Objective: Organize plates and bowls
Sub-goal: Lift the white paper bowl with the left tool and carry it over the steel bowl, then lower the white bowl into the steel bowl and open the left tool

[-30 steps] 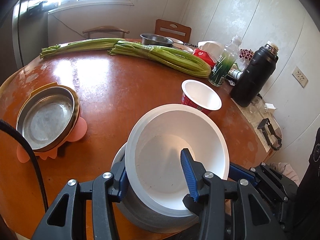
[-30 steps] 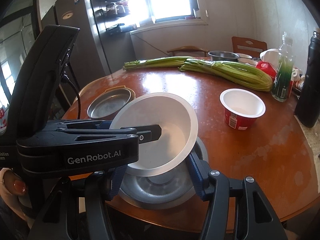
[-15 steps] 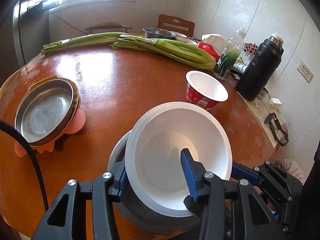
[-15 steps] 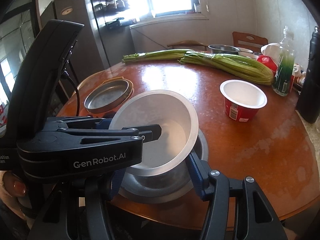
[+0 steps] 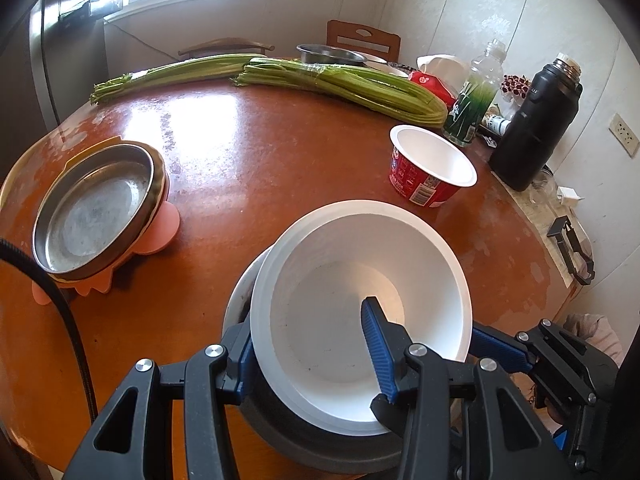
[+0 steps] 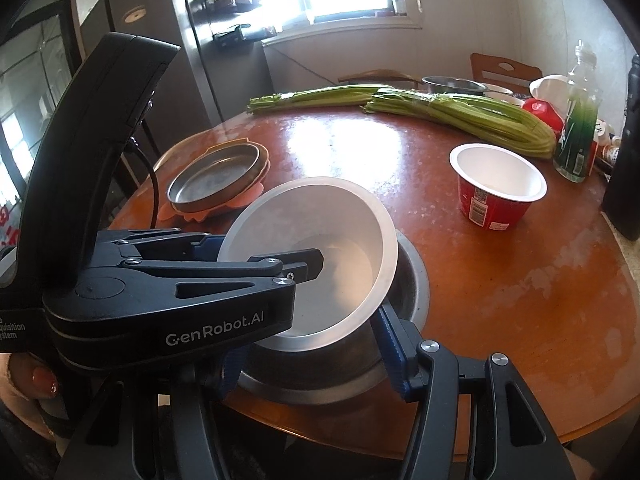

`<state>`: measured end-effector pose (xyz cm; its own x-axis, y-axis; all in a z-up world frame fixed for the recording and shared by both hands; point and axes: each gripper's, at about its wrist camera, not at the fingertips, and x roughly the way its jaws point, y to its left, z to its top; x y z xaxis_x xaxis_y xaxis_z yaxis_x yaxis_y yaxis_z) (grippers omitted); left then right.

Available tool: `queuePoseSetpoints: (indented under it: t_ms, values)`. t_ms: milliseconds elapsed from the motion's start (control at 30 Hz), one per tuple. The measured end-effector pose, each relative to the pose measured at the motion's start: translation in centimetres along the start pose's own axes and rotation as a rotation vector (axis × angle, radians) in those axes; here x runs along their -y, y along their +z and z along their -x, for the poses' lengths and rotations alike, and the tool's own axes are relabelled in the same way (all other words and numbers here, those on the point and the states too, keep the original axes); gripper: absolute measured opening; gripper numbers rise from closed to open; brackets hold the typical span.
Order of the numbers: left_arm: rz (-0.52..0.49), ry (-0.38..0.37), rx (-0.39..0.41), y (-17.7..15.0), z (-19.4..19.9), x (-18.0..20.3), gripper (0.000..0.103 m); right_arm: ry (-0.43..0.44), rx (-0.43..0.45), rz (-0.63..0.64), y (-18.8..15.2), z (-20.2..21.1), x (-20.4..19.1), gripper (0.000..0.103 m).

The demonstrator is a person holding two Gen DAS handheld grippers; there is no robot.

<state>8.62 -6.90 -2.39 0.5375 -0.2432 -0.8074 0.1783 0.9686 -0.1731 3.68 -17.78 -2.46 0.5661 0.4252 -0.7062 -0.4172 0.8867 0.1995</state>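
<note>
A white bowl (image 5: 340, 300) hangs tilted over a grey metal bowl (image 5: 280, 424) at the table's near edge. My left gripper (image 5: 306, 324) is shut on the white bowl's near wall, one blue finger inside and one outside. In the right wrist view the white bowl (image 6: 320, 220) leans into the metal bowl (image 6: 408, 280), with the left gripper (image 6: 256, 250) reaching in from the left. My right gripper (image 6: 306, 344) is shut on the metal bowl's near rim, its right finger inside the bowl; its left finger is mostly hidden behind the left gripper.
A steel plate (image 5: 92, 208) rests on an orange mat at the left. A red paper cup (image 5: 432, 168), celery bundles (image 5: 340, 84), a green bottle (image 5: 476, 100) and a black flask (image 5: 536, 120) stand beyond. A steel pan (image 5: 328, 52) sits at the far edge.
Both grippers have tipped slightly, so the far side of the table sits lower in both views. The grips on the two bowls are unchanged.
</note>
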Motion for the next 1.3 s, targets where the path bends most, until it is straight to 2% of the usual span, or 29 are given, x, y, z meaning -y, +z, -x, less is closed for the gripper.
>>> queuePoseSetpoints:
  t_ms: [533, 667, 1300]
  values:
    - [-0.011, 0.013, 0.007, -0.2, 0.0, 0.2, 0.047, -0.036, -0.011, 0.007, -0.3, -0.5, -0.1, 0.060]
    - [-0.010, 0.021, 0.022, -0.2, 0.4, -0.1, 0.047, -0.076, 0.007, 0.030, -0.2, -0.2, -0.3, 0.060]
    - [-0.013, 0.032, 0.078, -0.2, 2.4, 0.1, 0.047, -0.083, 0.041, -0.030, 0.1, 1.4, 1.3, 0.060]
